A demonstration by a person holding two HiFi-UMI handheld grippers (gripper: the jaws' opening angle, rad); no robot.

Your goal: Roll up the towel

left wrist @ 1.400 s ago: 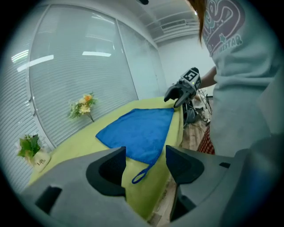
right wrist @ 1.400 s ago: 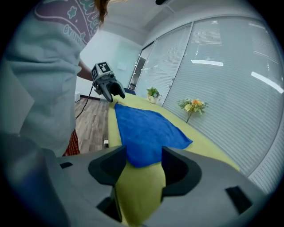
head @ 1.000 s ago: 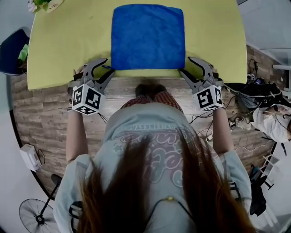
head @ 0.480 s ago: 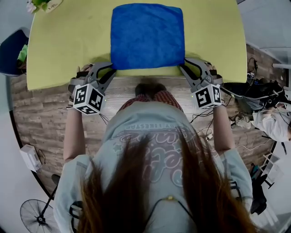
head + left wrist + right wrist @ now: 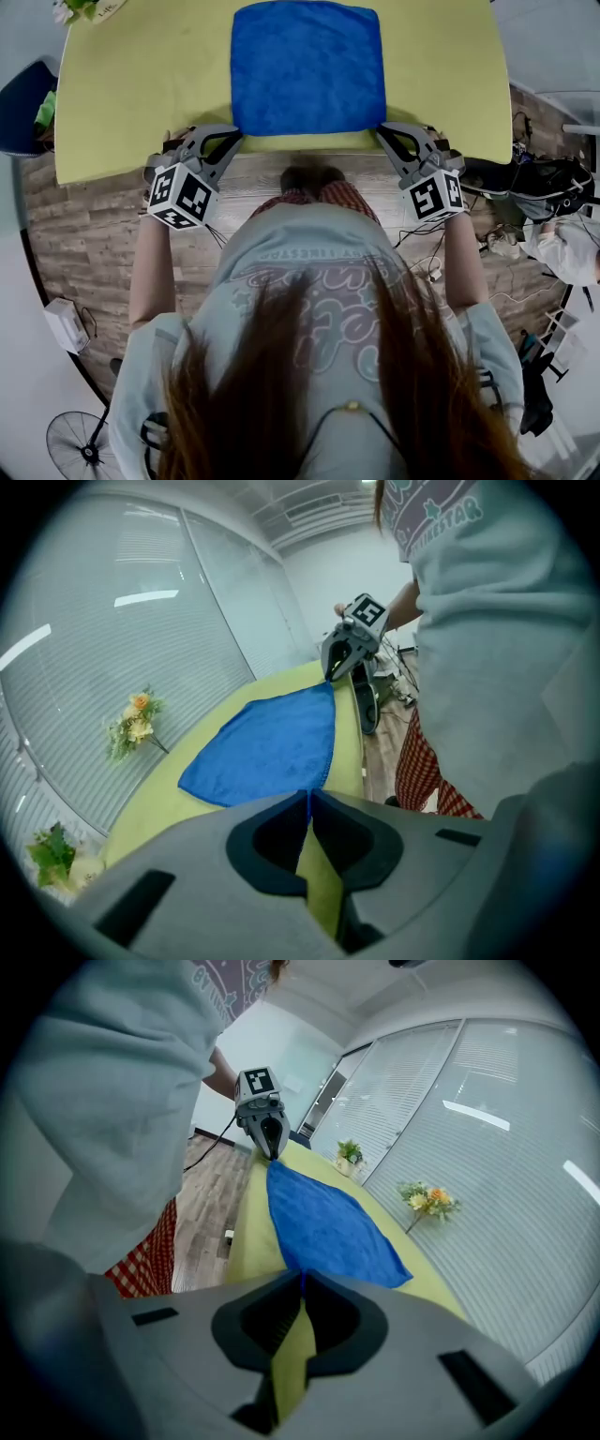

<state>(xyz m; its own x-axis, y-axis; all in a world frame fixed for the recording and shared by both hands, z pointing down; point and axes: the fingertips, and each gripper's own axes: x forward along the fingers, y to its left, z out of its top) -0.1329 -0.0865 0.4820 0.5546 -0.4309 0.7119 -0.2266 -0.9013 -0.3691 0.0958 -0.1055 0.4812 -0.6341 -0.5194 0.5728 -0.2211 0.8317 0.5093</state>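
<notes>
Yellow-green table (image 5: 131, 84) carries the blue towel (image 5: 307, 67), spread flat ahead of and between both grippers. The left gripper (image 5: 234, 139) and right gripper (image 5: 382, 133) have just closed, each pinching its nearest towel corner.

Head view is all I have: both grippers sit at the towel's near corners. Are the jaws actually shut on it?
Observer: In the left gripper view the left gripper is shut, a sliver of the blue towel pinched at its tips.
Operator: And the right?
Observer: Same: the right gripper is shut on the other near corner.
Operator: Tablecloth caught too?
Observer: Can't tell; the yellow tablecloth shows through the opening behind the tips.
</notes>
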